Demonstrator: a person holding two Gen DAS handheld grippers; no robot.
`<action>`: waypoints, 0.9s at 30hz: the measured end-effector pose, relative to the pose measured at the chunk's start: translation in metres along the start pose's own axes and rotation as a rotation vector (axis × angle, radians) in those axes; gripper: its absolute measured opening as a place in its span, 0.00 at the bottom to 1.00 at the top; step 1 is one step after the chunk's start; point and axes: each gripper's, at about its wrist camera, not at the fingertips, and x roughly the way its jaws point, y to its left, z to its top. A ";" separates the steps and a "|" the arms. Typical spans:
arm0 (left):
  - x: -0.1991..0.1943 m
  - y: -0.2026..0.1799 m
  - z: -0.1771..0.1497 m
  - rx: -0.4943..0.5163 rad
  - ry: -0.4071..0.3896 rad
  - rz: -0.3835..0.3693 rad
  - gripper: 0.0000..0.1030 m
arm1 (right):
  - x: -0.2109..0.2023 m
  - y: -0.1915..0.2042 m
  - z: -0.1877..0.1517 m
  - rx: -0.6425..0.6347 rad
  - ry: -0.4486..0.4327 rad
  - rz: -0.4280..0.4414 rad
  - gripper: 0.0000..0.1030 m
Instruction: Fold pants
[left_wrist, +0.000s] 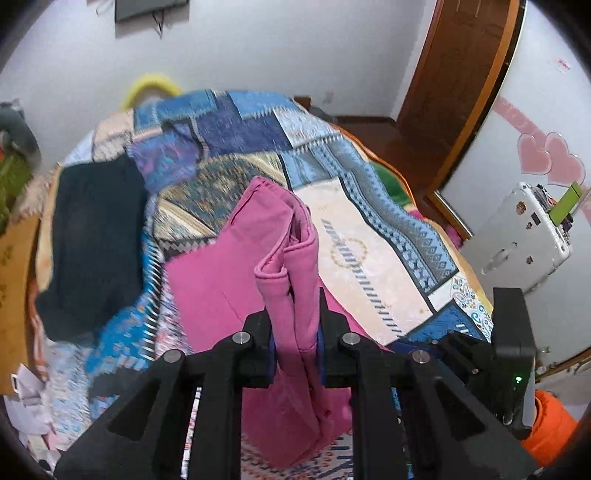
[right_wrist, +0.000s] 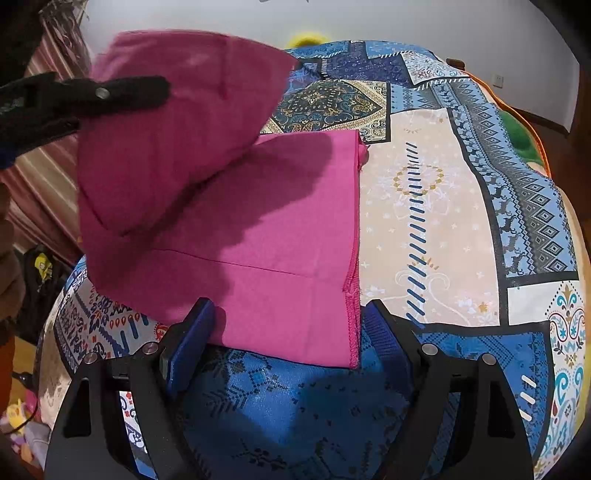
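Pink pants (right_wrist: 266, 236): laid flat across the centre of the right wrist view on a patchwork-patterned bedspread (right_wrist: 443, 221), with one end lifted and folded back toward the upper left of the frame. Left gripper (left_wrist: 295, 332): closed tight on a bunched, hemmed fold of the pink fabric at lower centre of its own view. Right gripper (right_wrist: 288, 332): spread wide at the bottom of its frame, nothing gripped, its blue pads (right_wrist: 192, 339) flanking the near edge of the pants; a dark garment (left_wrist: 96, 240) is seen at centre left of the left wrist view.

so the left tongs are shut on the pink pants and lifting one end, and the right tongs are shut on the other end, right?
Not quite: the right wrist view shows the right tongs open, holding nothing. The left tongs are indeed shut on the pink pants, lifting one end.
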 end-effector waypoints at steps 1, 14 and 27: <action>0.005 -0.001 -0.001 -0.003 0.017 -0.006 0.16 | 0.000 0.000 0.000 0.000 0.000 0.000 0.78; 0.012 -0.009 -0.019 0.042 0.127 -0.080 0.41 | 0.001 0.000 0.001 0.005 0.001 0.004 0.78; -0.002 0.040 0.022 0.123 -0.030 0.110 0.81 | -0.004 -0.001 -0.002 0.014 0.000 0.004 0.78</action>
